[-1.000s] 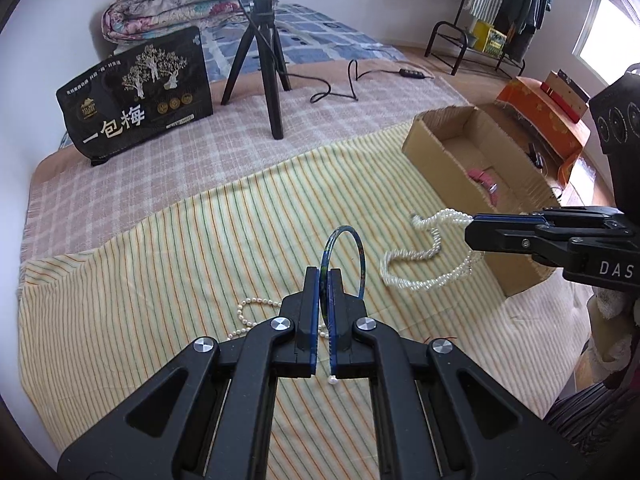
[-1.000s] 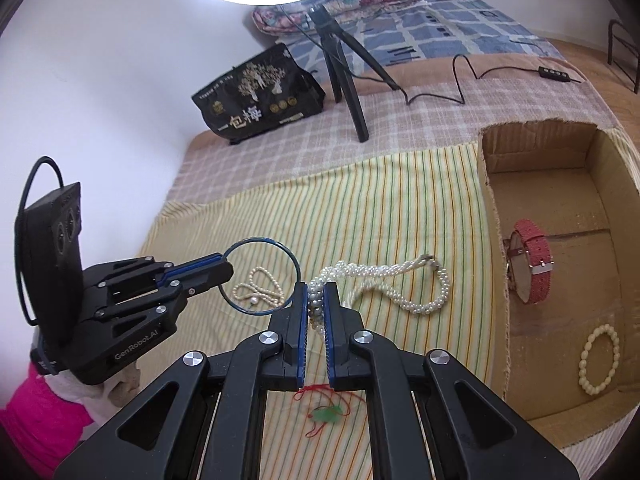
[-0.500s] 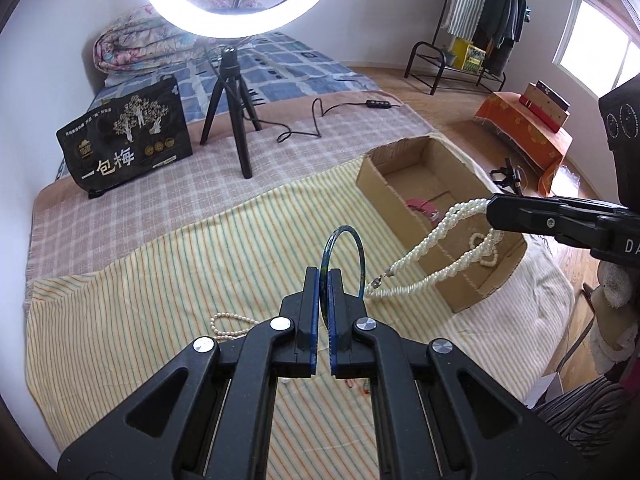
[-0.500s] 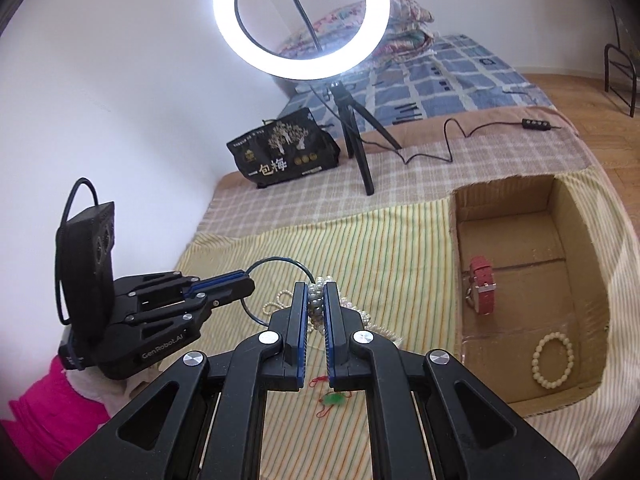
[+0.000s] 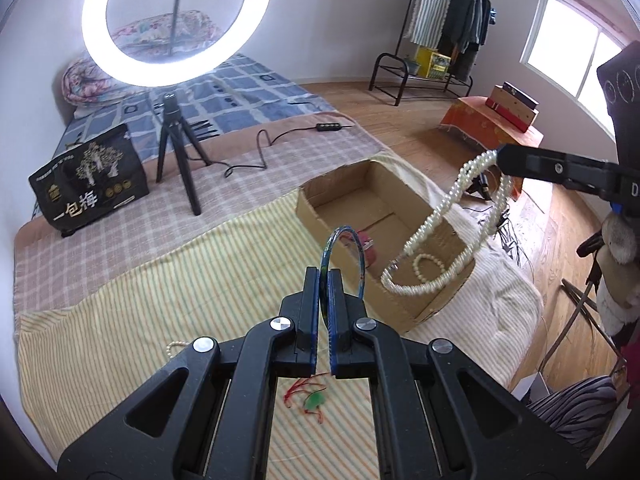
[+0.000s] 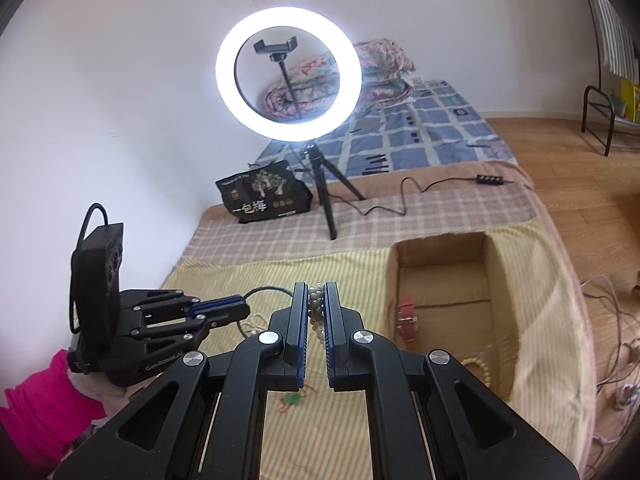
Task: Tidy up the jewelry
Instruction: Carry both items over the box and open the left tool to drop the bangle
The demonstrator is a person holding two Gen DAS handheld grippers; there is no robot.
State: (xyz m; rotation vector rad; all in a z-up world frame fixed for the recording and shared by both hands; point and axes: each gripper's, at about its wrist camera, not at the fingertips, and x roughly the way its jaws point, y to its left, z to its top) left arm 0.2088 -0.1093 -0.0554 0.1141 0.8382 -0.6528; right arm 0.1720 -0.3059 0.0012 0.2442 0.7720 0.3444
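Right fingers (image 6: 332, 312) pinching pearl necklace (image 5: 436, 236), strands hanging lengthwise over cardboard box (image 5: 340, 176); left fingers (image 5: 308, 292) clamping upright bangle (image 5: 343, 248).

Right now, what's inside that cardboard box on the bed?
In the cardboard box lie a red watch and a cream bead bracelet. The right gripper hides part of the floor, and the dangling pearl necklace covers some too.

left gripper (image 5: 325, 276) jaws clamped, right gripper (image 6: 316, 292) jaws clamped, both raised
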